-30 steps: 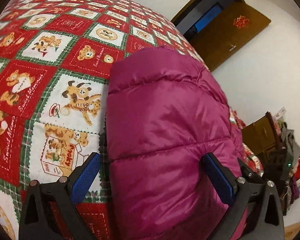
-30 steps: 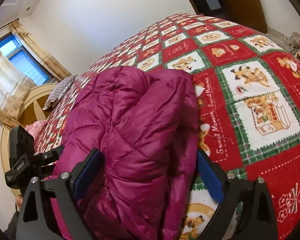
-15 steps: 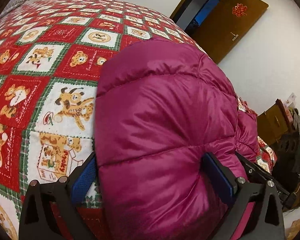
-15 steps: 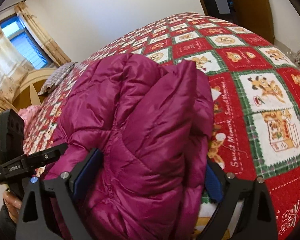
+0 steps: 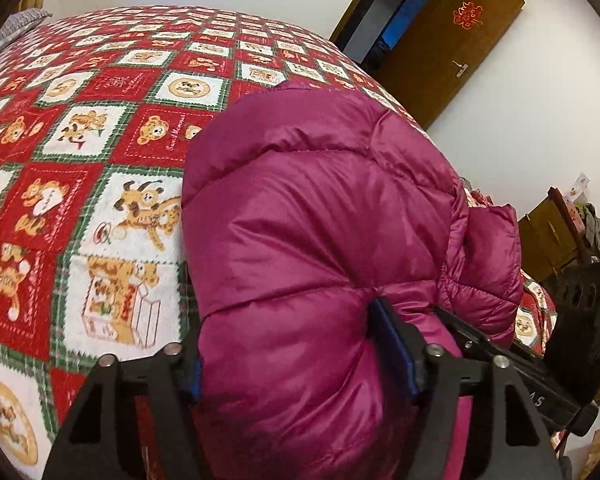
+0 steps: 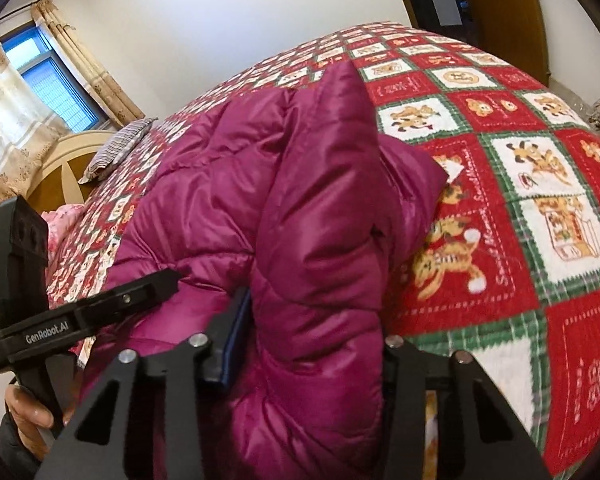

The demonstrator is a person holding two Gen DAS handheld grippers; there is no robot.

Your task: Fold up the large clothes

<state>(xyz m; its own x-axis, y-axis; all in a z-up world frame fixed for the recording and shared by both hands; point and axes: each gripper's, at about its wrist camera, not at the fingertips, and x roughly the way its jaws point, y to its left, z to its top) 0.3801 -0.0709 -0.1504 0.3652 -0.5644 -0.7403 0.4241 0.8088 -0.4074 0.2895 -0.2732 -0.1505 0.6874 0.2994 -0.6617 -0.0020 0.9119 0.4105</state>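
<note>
A bed [image 5: 100,92] under a red teddy-bear patchwork quilt carries a bunched magenta puffer jacket [image 5: 320,240] at its near edge, a striped pillow [image 6: 116,148] far off

The quilted jacket [image 5: 320,240] was magenta. The bedspread [image 5: 100,128] showed red and white squares, green plaid borders, and orange bear prints.
</note>
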